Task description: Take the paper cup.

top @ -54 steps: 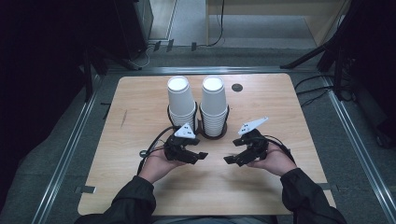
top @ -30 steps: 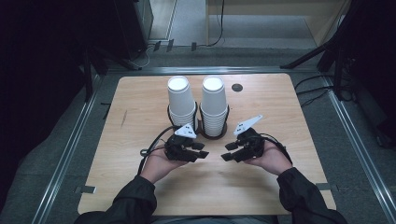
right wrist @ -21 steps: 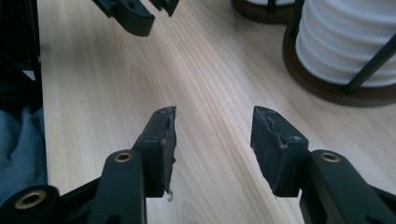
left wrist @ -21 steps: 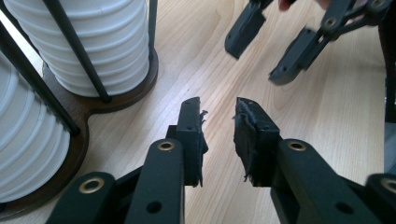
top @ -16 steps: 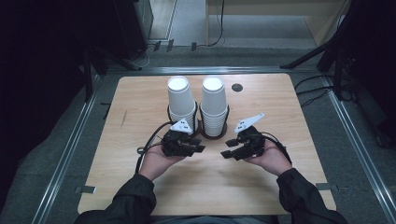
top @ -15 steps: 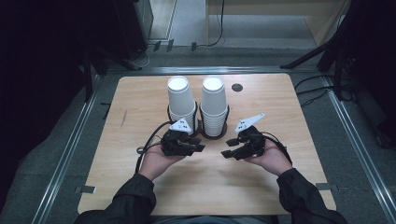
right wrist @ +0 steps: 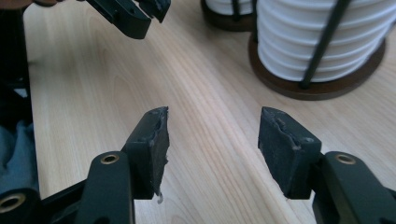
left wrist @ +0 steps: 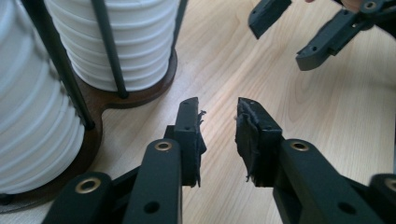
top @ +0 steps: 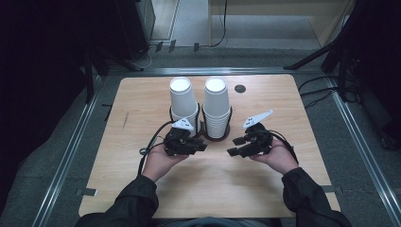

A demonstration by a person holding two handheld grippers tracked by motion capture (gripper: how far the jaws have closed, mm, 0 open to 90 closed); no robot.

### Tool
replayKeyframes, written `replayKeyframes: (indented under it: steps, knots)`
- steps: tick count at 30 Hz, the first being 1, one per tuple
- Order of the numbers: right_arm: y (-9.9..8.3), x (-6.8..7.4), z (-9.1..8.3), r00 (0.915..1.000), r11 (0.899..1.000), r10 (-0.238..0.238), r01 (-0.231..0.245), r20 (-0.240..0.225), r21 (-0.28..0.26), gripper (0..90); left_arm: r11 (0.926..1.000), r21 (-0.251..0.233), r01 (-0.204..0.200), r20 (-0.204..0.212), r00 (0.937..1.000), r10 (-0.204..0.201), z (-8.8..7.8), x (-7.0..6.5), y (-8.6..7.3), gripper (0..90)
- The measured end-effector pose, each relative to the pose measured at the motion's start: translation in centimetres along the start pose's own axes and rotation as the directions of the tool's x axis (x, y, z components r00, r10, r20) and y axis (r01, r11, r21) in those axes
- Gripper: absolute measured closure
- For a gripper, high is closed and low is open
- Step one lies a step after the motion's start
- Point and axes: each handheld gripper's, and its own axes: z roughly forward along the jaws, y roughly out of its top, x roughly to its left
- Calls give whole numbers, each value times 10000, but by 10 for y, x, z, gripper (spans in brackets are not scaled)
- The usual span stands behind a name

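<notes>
Two tall stacks of white paper cups, the left stack and the right stack, stand in a dark wire holder with a brown base at mid-table. My left gripper lies low in front of the left stack and points right. In its own view its jaws stand a narrow gap apart over bare wood, and they have just been closing with nothing between them. My right gripper faces it from the right. Its jaws stand wider and have just been opening, with nothing between them.
The wooden table has a small dark hole behind the right stack. Metal rails run along both sides, over a dark floor. Cables trail from each gripper. In the right gripper view the cup stack is close on the right.
Both hands stay almost where they were in front of the cup holder. The grippers still point at each other, and no jaw motion is clear from above.
</notes>
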Motion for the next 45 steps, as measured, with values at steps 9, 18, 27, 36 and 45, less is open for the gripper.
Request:
replayKeyframes:
  steps: [9,18,27,36,45]
  knots:
    - [7,0,-9,9992,9997,-210,214,345,-99,396,9994,336,27,-197,9998,-21,6,-6,3,799]
    - [27,2,-13,9962,9980,-629,633,603,-47,332,9972,725,-160,-71,9998,166,15,-15,20,772]
    - [53,-7,-27,9956,9973,-663,683,669,-276,305,9982,-435,412,-997,9940,-454,10,-13,38,891]
    - [79,-18,-43,9945,9955,-827,854,644,-402,297,9937,-922,637,-1627,9836,-781,4,-14,51,895]
    - [113,-18,-55,9936,9945,-973,993,570,-335,236,9949,-971,278,-2384,9699,-504,5,-15,56,892]
